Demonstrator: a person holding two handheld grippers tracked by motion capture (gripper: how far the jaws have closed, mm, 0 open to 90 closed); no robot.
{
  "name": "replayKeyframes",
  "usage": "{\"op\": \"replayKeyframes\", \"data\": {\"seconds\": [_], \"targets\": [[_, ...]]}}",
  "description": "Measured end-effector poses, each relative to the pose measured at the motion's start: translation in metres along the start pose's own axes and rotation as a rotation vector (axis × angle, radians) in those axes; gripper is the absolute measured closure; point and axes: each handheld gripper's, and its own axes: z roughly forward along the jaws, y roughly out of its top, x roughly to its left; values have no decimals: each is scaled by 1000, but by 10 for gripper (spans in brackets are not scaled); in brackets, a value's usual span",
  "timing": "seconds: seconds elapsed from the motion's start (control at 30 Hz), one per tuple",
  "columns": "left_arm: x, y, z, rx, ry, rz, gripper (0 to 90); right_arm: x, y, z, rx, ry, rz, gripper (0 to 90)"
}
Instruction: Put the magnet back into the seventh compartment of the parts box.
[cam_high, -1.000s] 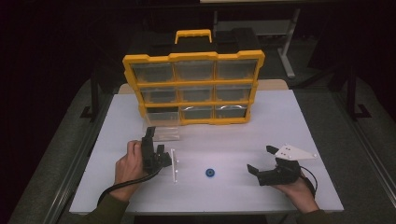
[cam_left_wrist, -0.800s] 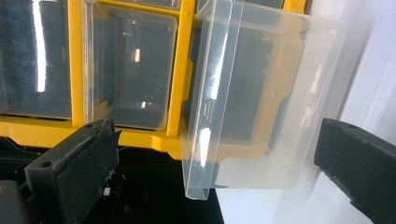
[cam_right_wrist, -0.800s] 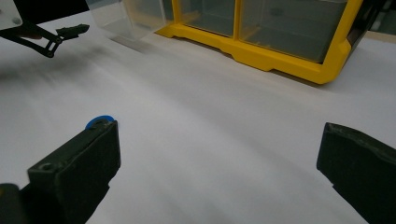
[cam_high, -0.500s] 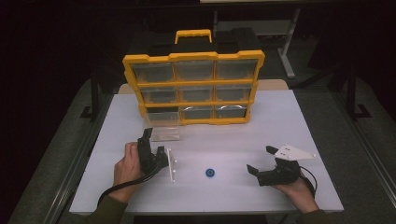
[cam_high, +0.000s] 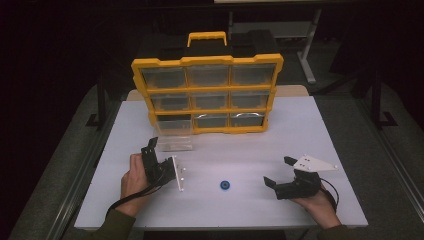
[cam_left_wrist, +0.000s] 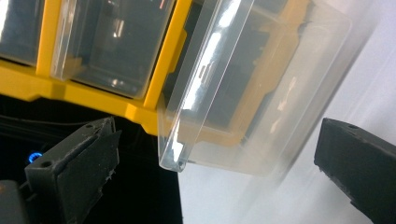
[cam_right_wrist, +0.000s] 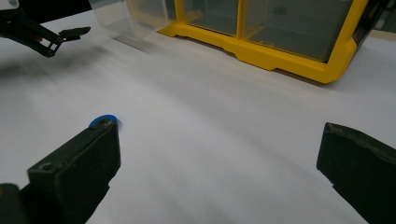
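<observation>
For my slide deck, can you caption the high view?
Both grippers open on the white table: left gripper near the pulled-out clear drawer, right gripper beside the blue disc.

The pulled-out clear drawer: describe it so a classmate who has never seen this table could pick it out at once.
Start at the yellow organizer standing at the back of the white table. Look to its bottom-left corner, where a clear drawer sticks out onto the table. Its eight neighbours sit flush in the frame.

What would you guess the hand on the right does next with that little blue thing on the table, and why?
Probably the right gripper eases left toward the small blue piece. Its jaws stand open and empty, the piece lies loose on the white table beside them, and the clear drawer is pulled out of the yellow organizer.
</observation>
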Motion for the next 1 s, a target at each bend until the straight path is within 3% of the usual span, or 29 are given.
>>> {"op": "replayKeyframes", "data": {"seconds": [0.17, 0.4, 0.63, 0.77, 0.8, 0.83, 1.0], "targets": [[4, -1, 1, 5, 1, -42, 0, 0, 0, 0, 3, 1, 5, 0], [9, -5, 2, 6, -20, -153, 0, 0, 0, 1, 3, 3, -1, 0], [15, -6, 2, 11, -63, -285, 0, -1, 0, 1, 2, 1, 0, 0], [21, -9, 2, 11, -89, -391, 0, 0, 1, 1, 4, 0, -3, 0], [21, -9, 2, 11, -89, -391, 0, 0, 1, 1, 4, 0, -3, 0], [22, -10, 3, 10, -100, -424, 0, 0, 1, 1, 4, 0, -3, 0], [27, -14, 3, 4, -134, -515, 0, -1, 0, 0, 2, -1, -2, 0]]}}
